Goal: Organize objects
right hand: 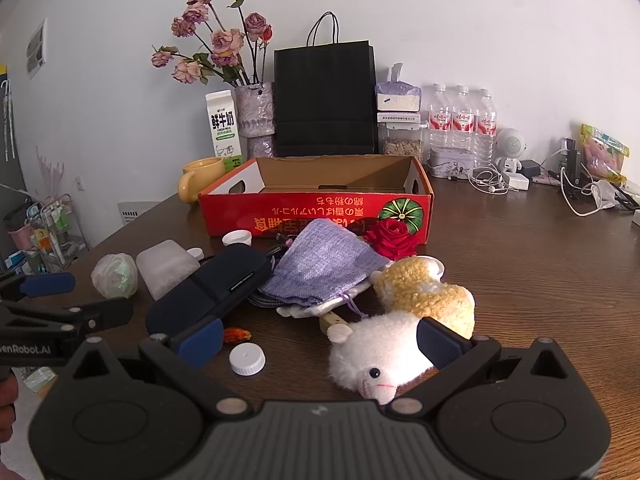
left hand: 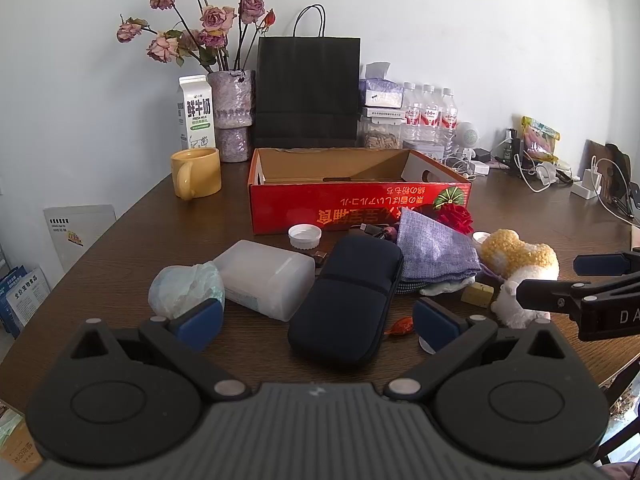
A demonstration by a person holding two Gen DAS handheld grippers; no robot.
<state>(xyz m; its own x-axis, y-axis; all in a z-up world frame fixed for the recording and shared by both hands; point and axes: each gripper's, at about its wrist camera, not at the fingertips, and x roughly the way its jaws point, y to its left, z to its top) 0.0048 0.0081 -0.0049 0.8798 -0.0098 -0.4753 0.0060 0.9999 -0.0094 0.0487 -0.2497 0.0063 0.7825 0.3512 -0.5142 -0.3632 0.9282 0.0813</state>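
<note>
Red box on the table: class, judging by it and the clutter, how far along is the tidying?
Done: nothing; the red box looks empty. In hand: nothing; both tongs, left and right, are open. Left: case, pouch, plush toy, caps and the rest.

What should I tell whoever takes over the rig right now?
Left gripper: open, empty, over the dark zip case.
Right gripper: open, empty, over the plush sheep.
Red box: looks empty inside.
Still loose on the table: case, sheep, purple pouch, frosted plastic box, white caps, red rose.
Done: nothing boxed yet. Left: everything.
</note>
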